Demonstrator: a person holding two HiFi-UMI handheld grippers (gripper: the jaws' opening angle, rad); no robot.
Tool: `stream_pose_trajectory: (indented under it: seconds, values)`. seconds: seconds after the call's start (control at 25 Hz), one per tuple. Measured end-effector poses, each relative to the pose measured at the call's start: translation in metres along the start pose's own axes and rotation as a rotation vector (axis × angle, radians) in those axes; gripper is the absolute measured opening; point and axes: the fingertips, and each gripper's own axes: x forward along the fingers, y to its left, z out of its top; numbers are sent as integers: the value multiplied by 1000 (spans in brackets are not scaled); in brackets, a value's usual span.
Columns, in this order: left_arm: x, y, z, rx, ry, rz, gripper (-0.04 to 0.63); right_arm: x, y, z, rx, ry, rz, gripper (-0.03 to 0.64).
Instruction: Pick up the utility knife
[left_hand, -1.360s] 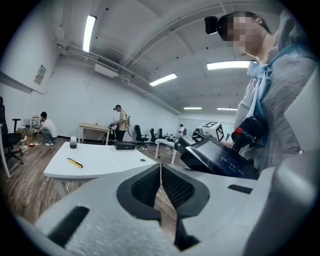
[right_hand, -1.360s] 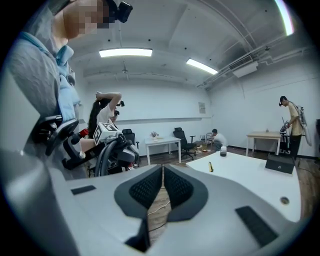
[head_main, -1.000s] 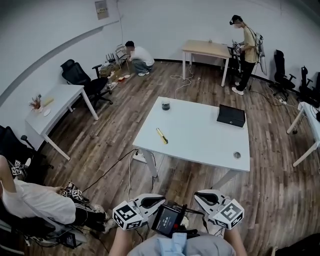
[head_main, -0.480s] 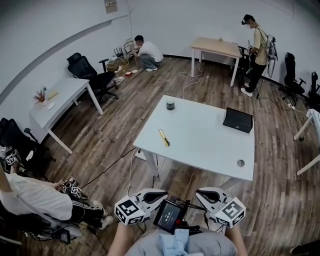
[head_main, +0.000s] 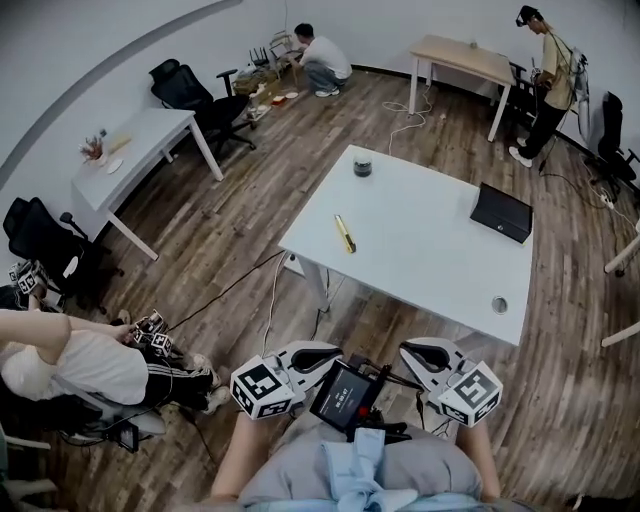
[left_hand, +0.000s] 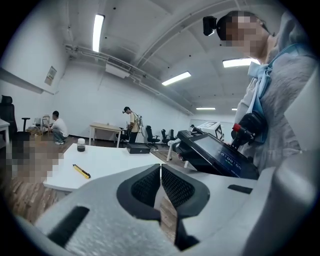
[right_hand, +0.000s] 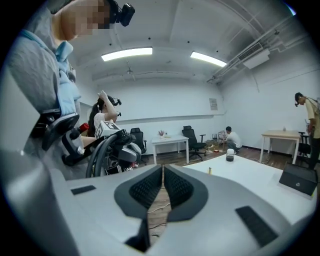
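Jar (head_main: 363, 167): small, pale lid over a dark lower part, upright at the far left corner of the white table (head_main: 430, 250); contents too small to read.
Black box (head_main: 502, 212): flat and closed, at the far right of the same table, well apart from the jar; inside hidden.
Round thing (head_main: 499, 304): small, near the right near corner of the table; impossible to tell whether anything lies in it.
Utility knife (head_main: 345, 233): yellow, flat on the table near its left edge, between the jar and the near left corner, touching nothing else.
Left gripper (head_main: 330, 352): low at the person's waist, well short of the table, marker cube outward to the left, tip aimed forward and slightly inward; jaws pressed together with nothing between them.
Right gripper (head_main: 410, 352): level with the left one, cube outward to the right, mirrored pose; jaws likewise clenched and empty.
Screen (head_main: 345, 395): dark panel between the two grippers, close to the body.
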Motion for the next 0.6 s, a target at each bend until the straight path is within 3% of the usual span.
stream_pose_trajectory:
  seconds: [0.32, 0.6]
  values:
    - [1, 26, 0, -27, 25, -15, 19, 27, -14, 5, 22, 25, 19, 31]
    - [-2, 80, 18, -20, 1, -10, 18, 68, -43, 16, 17, 44, 7, 30]
